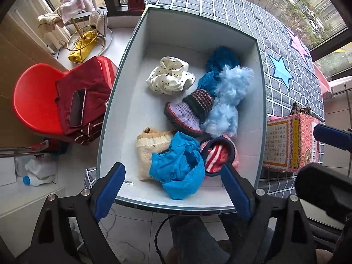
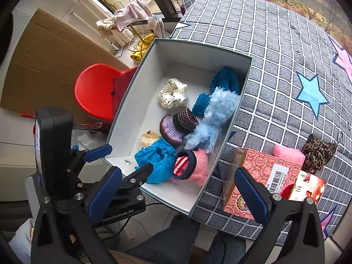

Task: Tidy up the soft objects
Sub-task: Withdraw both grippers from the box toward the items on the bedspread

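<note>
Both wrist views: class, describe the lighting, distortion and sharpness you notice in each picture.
Left wrist view: even daylight, soft shadows inside the white box, straight edges bowed by the fisheye, corners black. Right wrist view: same bowing on the checked cover, contents sharp.

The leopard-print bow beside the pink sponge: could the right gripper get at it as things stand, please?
Probably yes: the leopard-print bow lies uncovered on the checked cover, and the right gripper is open and empty, though the red carton sits close by.

left wrist: steep down, close | right wrist: same | shared: box [image 1: 140, 50]
</note>
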A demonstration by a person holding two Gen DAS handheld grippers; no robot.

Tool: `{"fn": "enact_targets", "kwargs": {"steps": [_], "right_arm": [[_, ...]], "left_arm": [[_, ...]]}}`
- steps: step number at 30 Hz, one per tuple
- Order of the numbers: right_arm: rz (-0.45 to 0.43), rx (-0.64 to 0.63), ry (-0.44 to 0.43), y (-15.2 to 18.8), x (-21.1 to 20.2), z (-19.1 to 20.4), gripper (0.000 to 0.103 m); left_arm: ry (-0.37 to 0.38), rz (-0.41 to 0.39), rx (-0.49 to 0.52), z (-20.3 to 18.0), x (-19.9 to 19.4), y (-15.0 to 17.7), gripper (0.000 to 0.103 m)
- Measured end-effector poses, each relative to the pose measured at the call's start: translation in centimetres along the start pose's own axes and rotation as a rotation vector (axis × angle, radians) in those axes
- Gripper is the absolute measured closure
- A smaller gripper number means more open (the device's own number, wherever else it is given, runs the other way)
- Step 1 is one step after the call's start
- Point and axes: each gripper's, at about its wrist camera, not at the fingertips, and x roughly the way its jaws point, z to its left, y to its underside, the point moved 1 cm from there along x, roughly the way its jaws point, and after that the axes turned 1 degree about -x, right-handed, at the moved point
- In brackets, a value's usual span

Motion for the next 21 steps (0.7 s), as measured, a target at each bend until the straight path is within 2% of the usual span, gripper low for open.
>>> {"fn": "enact_targets", "kwargs": {"steps": [12, 18, 21], "right_arm": [[-0.039, 0.03, -0.014, -0.1, -1.7, -1.5, 0.0], [-0.082, 0.088, -0.006, -0.2, -3.5, -4.4, 0.0], [-0.105, 0.13, 0.001, -0.1, -4.5, -6.5, 0.0]], "left_arm": [[-0.004, 0.026, 0.027, -1.6, -0.4, -0.9, 0.012], [0.009, 0.028, 0.094, -4.3, -1.1, -2.2, 0.012], [0.041, 0.035, 0.119, -6.1, -1.4, -3.1, 0.012]]}}
